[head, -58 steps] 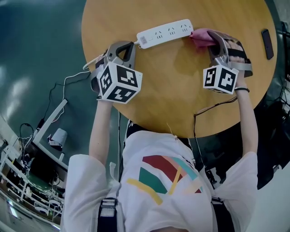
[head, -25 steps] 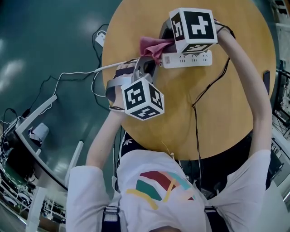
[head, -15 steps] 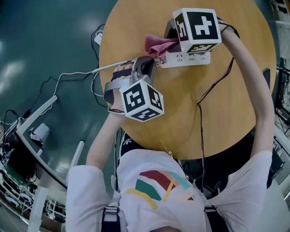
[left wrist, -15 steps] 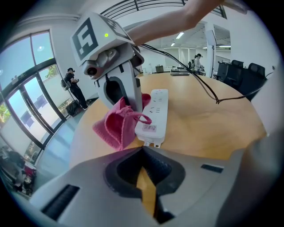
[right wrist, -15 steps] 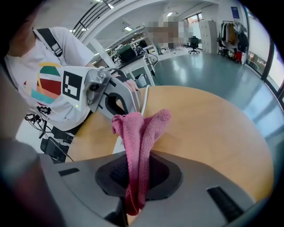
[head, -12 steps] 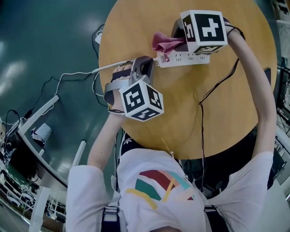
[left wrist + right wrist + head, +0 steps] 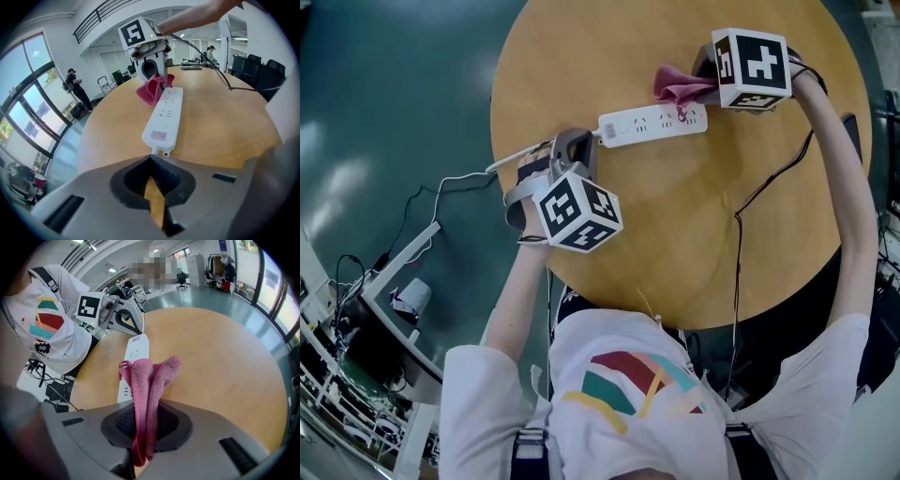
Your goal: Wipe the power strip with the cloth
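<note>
A white power strip (image 7: 652, 123) lies on the round wooden table (image 7: 675, 234), its long axis running left to right. My right gripper (image 7: 703, 82) is shut on a pink cloth (image 7: 679, 86), which hangs over the strip's right part. In the right gripper view the cloth (image 7: 147, 380) sticks up out of the jaws, with the strip (image 7: 133, 357) just beyond. My left gripper (image 7: 577, 142) is shut at the strip's cord end. In the left gripper view the strip (image 7: 165, 119) starts right at the jaw tips, and nothing shows between the jaws.
The strip's white cord (image 7: 464, 174) runs off the table's left edge to the floor. A black cable (image 7: 759, 192) trails from the right gripper across the table. A flat black object (image 7: 850, 131) lies near the right rim. A person (image 7: 76, 89) stands far off by the windows.
My right gripper has carried the cloth to the right along the strip, from its cord end to its far part. The left gripper stays at the cord end.
</note>
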A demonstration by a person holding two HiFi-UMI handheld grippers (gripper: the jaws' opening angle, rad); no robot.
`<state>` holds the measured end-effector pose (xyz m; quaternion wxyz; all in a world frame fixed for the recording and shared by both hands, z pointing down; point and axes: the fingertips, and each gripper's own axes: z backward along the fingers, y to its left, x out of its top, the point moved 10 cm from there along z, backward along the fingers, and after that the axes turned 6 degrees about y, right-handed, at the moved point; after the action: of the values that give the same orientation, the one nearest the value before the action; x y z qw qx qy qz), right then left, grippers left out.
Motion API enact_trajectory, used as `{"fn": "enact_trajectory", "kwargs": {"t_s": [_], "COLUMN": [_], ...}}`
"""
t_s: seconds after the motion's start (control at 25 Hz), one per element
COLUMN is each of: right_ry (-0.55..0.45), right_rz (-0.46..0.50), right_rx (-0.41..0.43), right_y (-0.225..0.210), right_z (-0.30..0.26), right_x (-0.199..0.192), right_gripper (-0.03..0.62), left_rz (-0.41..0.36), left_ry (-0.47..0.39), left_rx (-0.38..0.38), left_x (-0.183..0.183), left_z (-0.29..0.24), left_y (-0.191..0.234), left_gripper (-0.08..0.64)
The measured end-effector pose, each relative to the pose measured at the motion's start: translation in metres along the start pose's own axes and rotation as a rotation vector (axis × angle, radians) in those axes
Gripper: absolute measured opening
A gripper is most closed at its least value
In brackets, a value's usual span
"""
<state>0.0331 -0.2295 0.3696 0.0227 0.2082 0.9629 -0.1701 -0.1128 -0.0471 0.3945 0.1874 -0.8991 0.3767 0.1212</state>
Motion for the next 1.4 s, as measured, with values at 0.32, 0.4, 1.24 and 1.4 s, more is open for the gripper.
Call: {"fn": "enact_trajectory", "kwargs": {"t_s": [0.32,0.4,1.24,1.4], "right_ry": [-0.173,-0.343,-0.952,-0.990], "right_rz": [-0.284,-0.528,-1.438,-1.489], "right_rx": [-0.111,-0.148,0.040,0.069], "right_y": [0.005,0.006,0.101,0.124], "right_z": [0.007,0.008,-0.038,-0.053], "right_x": [-0.054,-0.064,-0.089,-0.086], "right_gripper": [0.040,0.040,0.040,0.038], "left_rz": [-0.020,-0.020,-0.053,-0.061], "left_ry": [0.032,0.033,0.032,0.030], "left_rx": [0.007,0.003,-0.012,-0.013], "left_x": [0.010,0.010,0.000,-0.002], "left_z": [-0.001,-0.001,0.002,0.001], "left_y": [-0.002,-0.003,-0.004,-0.003], "left_gripper": [0.041,0.041,0.041,0.041]}}
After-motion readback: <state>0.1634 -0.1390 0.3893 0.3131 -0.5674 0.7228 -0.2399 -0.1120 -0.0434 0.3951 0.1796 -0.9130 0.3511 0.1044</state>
